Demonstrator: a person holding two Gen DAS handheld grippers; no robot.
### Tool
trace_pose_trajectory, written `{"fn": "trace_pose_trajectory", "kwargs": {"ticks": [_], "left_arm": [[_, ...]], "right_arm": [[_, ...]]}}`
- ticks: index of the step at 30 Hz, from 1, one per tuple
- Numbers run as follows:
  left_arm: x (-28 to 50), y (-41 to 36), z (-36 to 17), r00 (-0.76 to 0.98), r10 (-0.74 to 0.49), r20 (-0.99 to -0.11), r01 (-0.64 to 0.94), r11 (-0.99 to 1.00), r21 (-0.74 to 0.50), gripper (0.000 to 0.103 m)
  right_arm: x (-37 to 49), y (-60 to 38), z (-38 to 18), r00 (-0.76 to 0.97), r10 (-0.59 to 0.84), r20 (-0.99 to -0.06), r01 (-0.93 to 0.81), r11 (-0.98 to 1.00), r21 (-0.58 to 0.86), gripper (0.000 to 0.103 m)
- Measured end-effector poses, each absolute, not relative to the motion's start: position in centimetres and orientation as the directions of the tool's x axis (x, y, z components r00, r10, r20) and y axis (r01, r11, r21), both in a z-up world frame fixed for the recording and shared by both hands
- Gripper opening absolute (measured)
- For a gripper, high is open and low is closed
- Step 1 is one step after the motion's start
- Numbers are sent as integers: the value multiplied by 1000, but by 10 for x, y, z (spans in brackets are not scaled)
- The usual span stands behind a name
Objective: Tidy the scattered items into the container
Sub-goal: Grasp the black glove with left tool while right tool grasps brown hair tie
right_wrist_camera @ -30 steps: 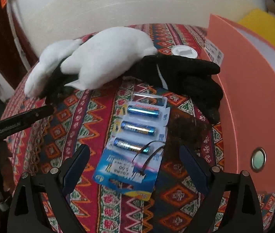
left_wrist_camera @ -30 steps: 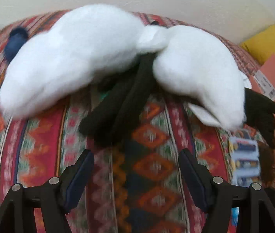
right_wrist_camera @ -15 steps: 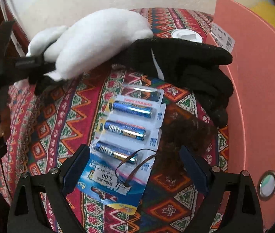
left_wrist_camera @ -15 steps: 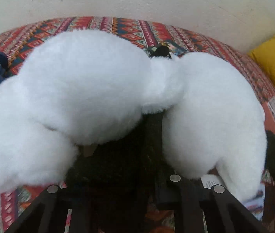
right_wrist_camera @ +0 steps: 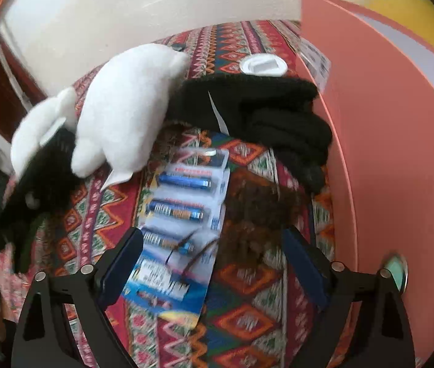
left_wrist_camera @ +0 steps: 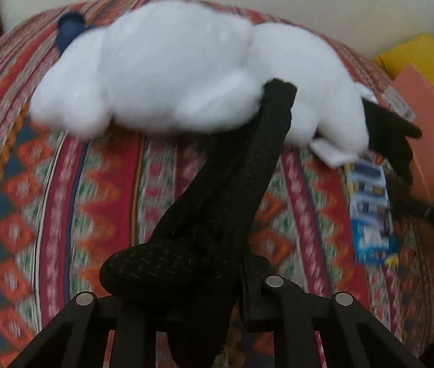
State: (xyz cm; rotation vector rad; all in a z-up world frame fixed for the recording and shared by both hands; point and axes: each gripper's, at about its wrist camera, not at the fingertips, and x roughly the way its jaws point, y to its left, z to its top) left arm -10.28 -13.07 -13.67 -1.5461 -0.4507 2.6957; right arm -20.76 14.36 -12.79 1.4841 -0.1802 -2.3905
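Black knit fills my left camera: my left gripper (left_wrist_camera: 217, 291) is clamped on a black glove (left_wrist_camera: 226, 202), its jaws drawn close with the fabric bunched between them. That glove runs long, from the jaws up and away to its far end, which is tucked under the white plush toy (left_wrist_camera: 186, 70). The picture is smeared, so I cannot read finer detail.

My right gripper (right_wrist_camera: 214, 263) hovers low with its jaws spread wide and nothing between them, aimed down over the battery blister pack (right_wrist_camera: 177, 224). The pack lies flat, long axis running away from me and leaning to the right, its three batteries lying crosswise. A brown fuzzy clump (right_wrist_camera: 256, 211) sits just beside it on the right.

Underneath everything I have a red patterned woven cloth (right_wrist_camera: 247, 322), and a pale wall (right_wrist_camera: 125, 6) behind it. The orange container (right_wrist_camera: 385, 153) stands at the right edge, a second black glove (right_wrist_camera: 272, 116) lying against its wall. A white round lid (right_wrist_camera: 263, 65) rests beyond that glove, and something yellow (left_wrist_camera: 422, 61) shows behind the container.
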Motion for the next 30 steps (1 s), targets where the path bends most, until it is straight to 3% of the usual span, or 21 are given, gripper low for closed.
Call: {"fn": "trace_pose_trajectory", "kwargs": {"ticks": [2, 4, 6, 9, 14, 18, 19, 21, 26, 28, 29, 30], "left_arm": [[-96, -134, -142, -497, 174, -850, 146, -949, -280, 19], [-96, -126, -146, -485, 188, -854, 118, -954, -277, 19], [-96, -119, -149, -473, 200, -858, 90, -958, -273, 19], [-96, -108, -154, -454, 219, -864, 51, -962, -270, 19], [-102, -100, -165, -424, 216, -879, 49, -964, -260, 20], [-104, -105, -169, -433, 218, -875, 60, -961, -269, 25], [-107, -106, -170, -435, 222, -873, 65, -959, -276, 27], [-112, -105, -171, -440, 228, -869, 66, -956, -285, 33], [-129, -99, -164, -496, 185, -848, 43, -970, -237, 53], [-132, -98, -165, -512, 161, -844, 40, -977, -210, 54], [-133, -98, -166, -514, 157, -843, 41, -978, -206, 52], [-134, -99, -167, -517, 152, -843, 42, -978, -202, 31]], "right_arm": [[-209, 161, -128, -397, -421, -816, 153, -907, 393, 79], [-214, 178, -132, -405, -468, -785, 98, -876, 472, 81], [-221, 199, -136, -430, -434, -792, 16, -881, 473, 76], [-228, 216, -137, -459, -387, -800, -52, -887, 459, 78], [-236, 198, -151, -391, -468, -793, -1, -861, 509, 78], [-240, 173, -160, -368, -403, -838, 56, -909, 413, 77], [-240, 167, -161, -379, -376, -846, 63, -922, 382, 73], [-240, 165, -158, -388, -379, -840, 79, -922, 379, 21], [-229, 161, -140, -416, -409, -812, 129, -911, 392, 13], [-220, 155, -126, -429, -439, -790, 174, -898, 404, 13], [-215, 152, -119, -435, -454, -778, 197, -891, 410, 13], [-211, 149, -115, -437, -463, -771, 216, -886, 410, 13]]}}
